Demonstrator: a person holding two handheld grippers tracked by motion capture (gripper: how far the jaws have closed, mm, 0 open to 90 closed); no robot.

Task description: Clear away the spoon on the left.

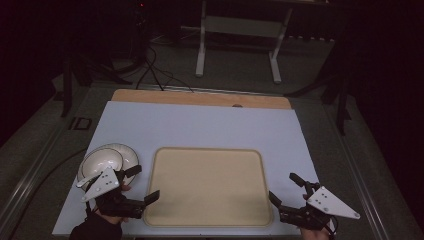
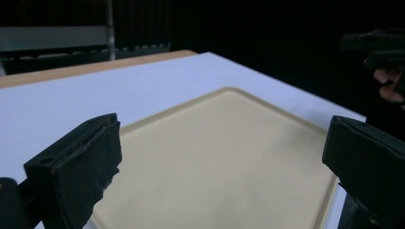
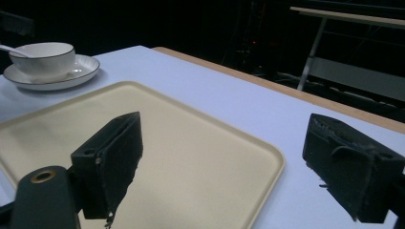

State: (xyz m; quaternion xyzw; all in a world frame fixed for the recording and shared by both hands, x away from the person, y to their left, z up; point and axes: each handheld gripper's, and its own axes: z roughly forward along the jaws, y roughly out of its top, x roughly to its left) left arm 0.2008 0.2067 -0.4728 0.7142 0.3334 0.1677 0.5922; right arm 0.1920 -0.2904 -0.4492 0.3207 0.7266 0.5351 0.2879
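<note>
Beige tray (image 1: 207, 186), flat and bare, at the lower centre of the high view, on a pale blue sheet (image 1: 200, 125) covering the desk (image 1: 200, 98). Left gripper (image 1: 146, 184) at the lower left of the frame, held in a hand (image 1: 107, 210), jaws spread wide and empty, one jaw tip over the tray's left rim. In the left gripper view, both black jaws far apart at the bottom corners, tray surface (image 2: 224, 162) between them. Right gripper (image 1: 284, 189) at the lower right of the high view, just beside the tray's lower right corner, jaws likewise wide apart, nothing held. In the right gripper view, tray rim (image 3: 267, 181) between the two jaws. White bowl (image 1: 101, 163) on a white saucer (image 1: 131, 155), left of the tray and partly behind the left gripper's grey plate; a spoon handle (image 3: 12, 49) over the bowl's edge at the upper left of the right gripper view. Dark floor and a metal stand (image 1: 240, 40) beyond the desk at the top of the frame.
</note>
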